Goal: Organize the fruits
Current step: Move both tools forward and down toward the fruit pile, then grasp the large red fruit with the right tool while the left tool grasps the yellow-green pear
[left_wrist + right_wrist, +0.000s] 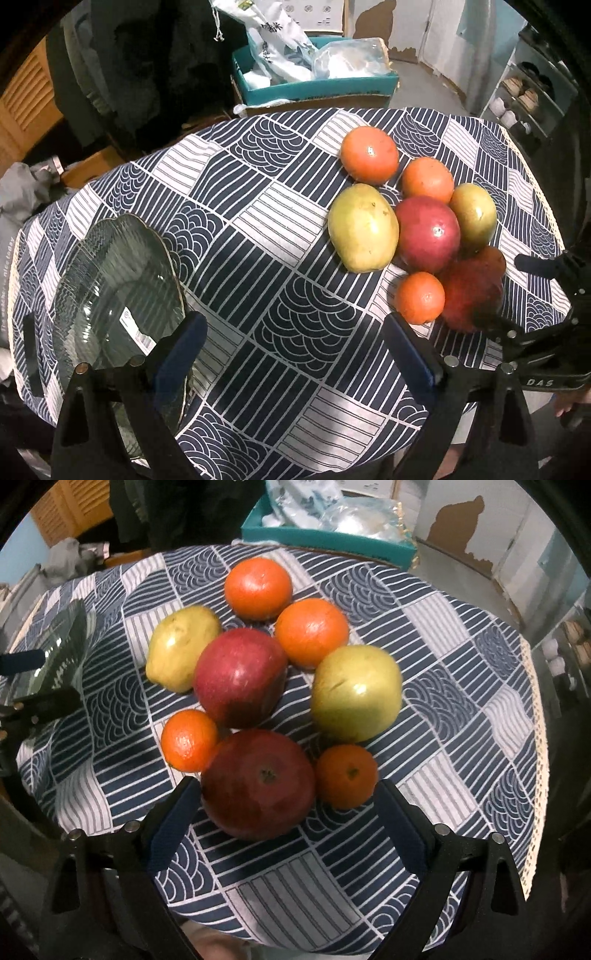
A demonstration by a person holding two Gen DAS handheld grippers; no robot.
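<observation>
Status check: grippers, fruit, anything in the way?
Left gripper and right gripper open, empty. Fruits clustered on tablecloth; glass plate bare. No obstruction seen.

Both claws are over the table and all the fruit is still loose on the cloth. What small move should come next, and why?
Probably lower the right claw a little further and close on the near red apple. It already sits between the open fingers, no fruit has been moved yet, and the glass plate is bare, beside the open, empty left claw.
</observation>
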